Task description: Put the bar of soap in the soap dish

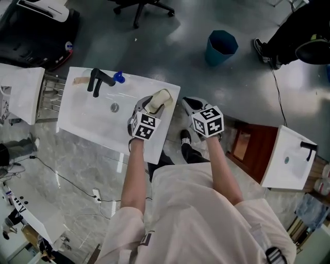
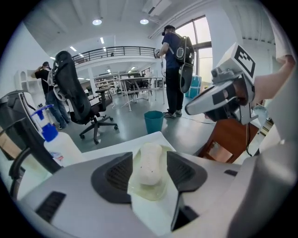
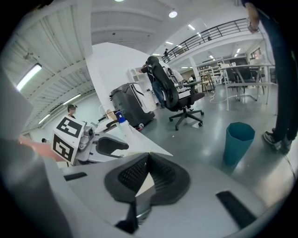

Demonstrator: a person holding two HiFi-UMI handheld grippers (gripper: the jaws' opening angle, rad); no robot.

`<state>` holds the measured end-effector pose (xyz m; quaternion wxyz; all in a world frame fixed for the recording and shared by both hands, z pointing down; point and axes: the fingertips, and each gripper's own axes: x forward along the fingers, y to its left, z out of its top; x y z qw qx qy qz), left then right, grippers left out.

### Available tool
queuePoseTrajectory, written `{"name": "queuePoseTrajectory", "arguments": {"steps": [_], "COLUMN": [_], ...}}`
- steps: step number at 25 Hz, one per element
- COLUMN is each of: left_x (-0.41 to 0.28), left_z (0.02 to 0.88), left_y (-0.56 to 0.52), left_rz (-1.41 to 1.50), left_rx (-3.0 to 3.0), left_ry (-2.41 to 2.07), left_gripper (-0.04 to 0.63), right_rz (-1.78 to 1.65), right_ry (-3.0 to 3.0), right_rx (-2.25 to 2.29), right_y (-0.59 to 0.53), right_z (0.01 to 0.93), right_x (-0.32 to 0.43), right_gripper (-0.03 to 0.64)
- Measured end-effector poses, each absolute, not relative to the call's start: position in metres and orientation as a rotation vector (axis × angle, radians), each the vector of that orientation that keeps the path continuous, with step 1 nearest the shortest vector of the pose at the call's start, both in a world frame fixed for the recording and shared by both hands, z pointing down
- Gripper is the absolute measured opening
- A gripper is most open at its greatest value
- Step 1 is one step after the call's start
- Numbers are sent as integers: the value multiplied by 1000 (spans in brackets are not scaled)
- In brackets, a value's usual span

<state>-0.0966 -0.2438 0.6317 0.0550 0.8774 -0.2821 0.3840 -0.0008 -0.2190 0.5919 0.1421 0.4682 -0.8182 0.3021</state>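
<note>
A white bar of soap lies in a pale translucent soap dish on the right rim of the white sink. My left gripper stands open, with a jaw on each side of the soap and a thin gap at both sides. In the head view the soap shows just past the left gripper. My right gripper hovers beside the sink's right edge. Its jaws are shut with nothing between them.
A black faucet and a blue-capped bottle stand at the sink's back. A teal bin and an office chair are on the floor beyond. A second sink on a wooden cabinet stands to the right.
</note>
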Motion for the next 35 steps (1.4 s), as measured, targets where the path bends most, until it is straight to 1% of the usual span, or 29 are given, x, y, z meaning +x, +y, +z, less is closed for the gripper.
{"name": "queuePoseTrajectory", "arguments": {"steps": [9,25,28,30,33,35], "left_x": [-124,-149,-146,-146,-146,-146], "left_z": [613,590,589,588,583,581], "left_y": [-224,-196,-192,-191,-189,-189], "left_rz": [1032,763,723,700,700,712], "left_rx": [2581,2416,2397,2394,2426,2444], "left_ry": [-1083,-1389,-1393,-1413,-1444,-1455], "left_gripper": [233,228,215,196,143,122], "right_rz": [798,686,681,678,675,676], "right_ry": [-2409,-2430,-2438,-2442,-2446,-2444], "right_rx": [1269,1247,1242,1236,1228,1231], "right_y": [-221,-218,-219,-219,-218,-218], "right_z": [585,587,586,586,586,587], "right_x": [-20,-22,-22,-22,-22,-19], "right_gripper": [5,5,5,5,5,5]}}
